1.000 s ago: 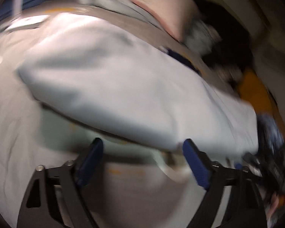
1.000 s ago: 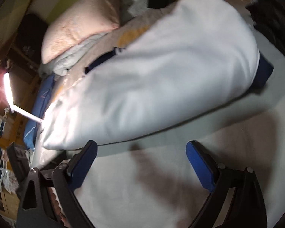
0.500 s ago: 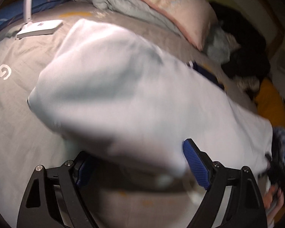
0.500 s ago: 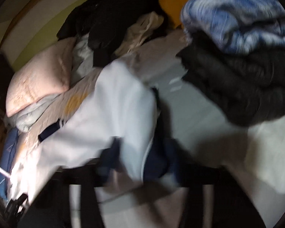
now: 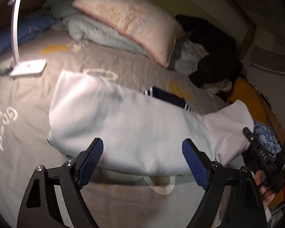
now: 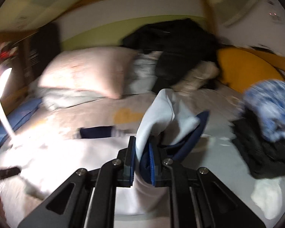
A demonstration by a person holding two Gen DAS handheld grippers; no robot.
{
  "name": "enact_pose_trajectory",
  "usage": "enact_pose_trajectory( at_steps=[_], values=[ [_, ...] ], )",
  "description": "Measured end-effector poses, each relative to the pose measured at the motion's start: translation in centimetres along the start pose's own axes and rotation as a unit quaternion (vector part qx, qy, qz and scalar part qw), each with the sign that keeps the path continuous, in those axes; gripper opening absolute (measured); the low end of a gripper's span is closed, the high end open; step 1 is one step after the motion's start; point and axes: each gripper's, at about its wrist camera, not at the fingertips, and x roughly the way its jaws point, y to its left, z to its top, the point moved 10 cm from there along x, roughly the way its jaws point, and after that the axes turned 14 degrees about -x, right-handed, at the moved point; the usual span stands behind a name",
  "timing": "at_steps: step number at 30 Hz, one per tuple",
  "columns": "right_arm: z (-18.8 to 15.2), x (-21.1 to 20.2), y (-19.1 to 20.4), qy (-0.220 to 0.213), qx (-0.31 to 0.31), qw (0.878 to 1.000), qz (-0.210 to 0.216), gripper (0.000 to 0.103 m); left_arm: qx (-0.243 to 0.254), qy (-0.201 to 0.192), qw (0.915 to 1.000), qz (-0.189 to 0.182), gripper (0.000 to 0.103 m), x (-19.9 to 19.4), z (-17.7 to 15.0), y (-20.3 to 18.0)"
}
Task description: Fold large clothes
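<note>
Right claw (image 6: 142, 163) closing, pads pinching the white sweatshirt (image 5: 142, 129) at its navy hem; garment partly lifted off the bed (image 5: 123, 70); left claw (image 5: 142, 157) wide open, holding nothing, above the cloth.

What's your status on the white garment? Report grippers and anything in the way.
Right gripper closing on the white garment's edge, lifting it. Left gripper open, empty, over the garment. Desk lamp on the bed beside it; clothes pile to the right.
</note>
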Motion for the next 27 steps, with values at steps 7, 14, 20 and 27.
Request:
enact_pose_trajectory(
  at_steps=[7,14,20,27],
  values=[
    [-2.5,4.9,9.8,0.056,-0.016,0.989,0.136,0.006,0.028,-0.013,0.9995,0.004,0.083,-0.6,0.8,0.4],
    [-6.9,5.7,14.7,0.089,-0.128,0.978,0.137,0.002,0.044,-0.005,0.9989,0.015,0.083,0.6,0.1,0.4],
    [-3.2,2.4,12.2,0.026,-0.094,0.988,0.121,0.034,0.058,-0.012,0.9982,0.012,0.083,0.2,-0.1,-0.1],
    [-0.5,1.4,5.2,-0.004,-0.045,0.999,-0.018,0.098,0.062,-0.01,0.9979,0.014,0.083,0.5,-0.4,-0.3]
  ],
)
